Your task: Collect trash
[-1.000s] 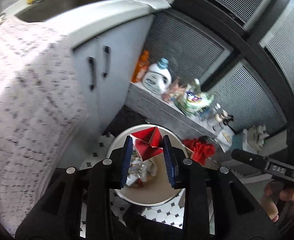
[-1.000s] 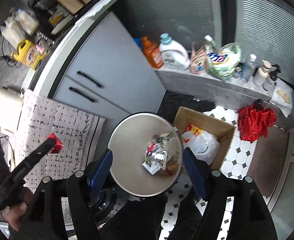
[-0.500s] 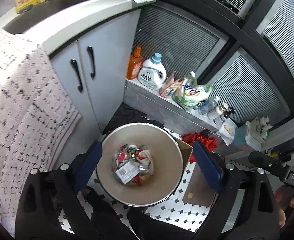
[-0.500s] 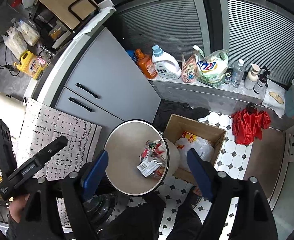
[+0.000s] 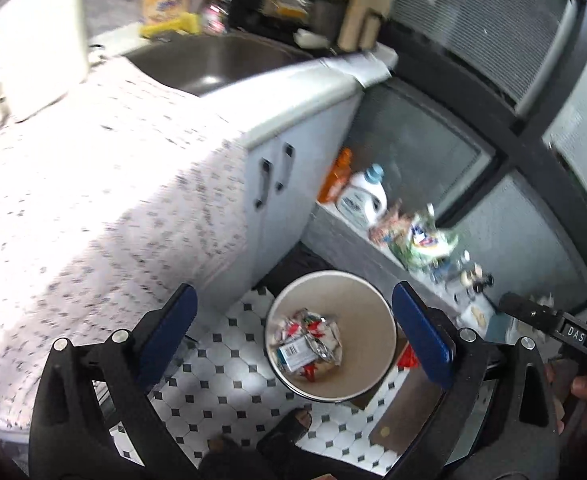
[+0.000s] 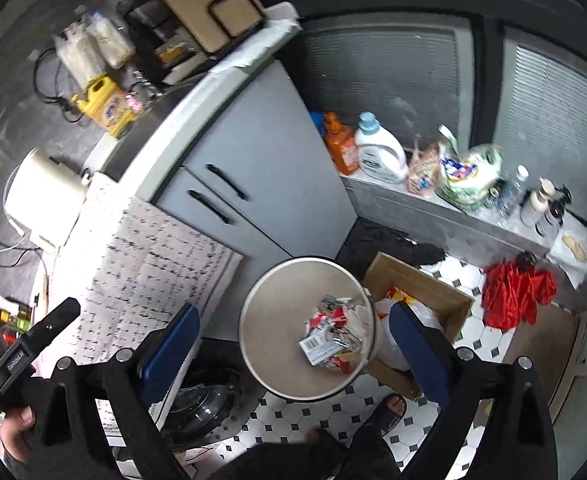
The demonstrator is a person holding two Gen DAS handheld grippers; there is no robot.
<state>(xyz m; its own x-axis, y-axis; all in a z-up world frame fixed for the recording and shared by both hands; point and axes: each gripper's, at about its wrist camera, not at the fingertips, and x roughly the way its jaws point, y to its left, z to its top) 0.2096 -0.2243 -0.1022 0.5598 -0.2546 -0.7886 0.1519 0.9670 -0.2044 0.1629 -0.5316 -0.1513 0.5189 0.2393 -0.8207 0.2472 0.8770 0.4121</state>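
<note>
Left wrist view put your left gripper in the lower half of the frame, its blue-padded jaws spreading apart with nothing between them, directly above the round beige waste bin on the black-and-white tiled floor. The crumpled wrappers and paper scraps lay in the bottom of that bin, left of its centre. In the right wrist view your right gripper also hung over the bin at lower centre, jaws widening and empty too. You appeared to be between pieces, with the drop into the bin done. Your next move called for finding more litter; none showed plainly on the patterned white cloth over the counter at left, and the open cardboard box beside the bin, holding a white plastic bag, looked worth checking.
</note>
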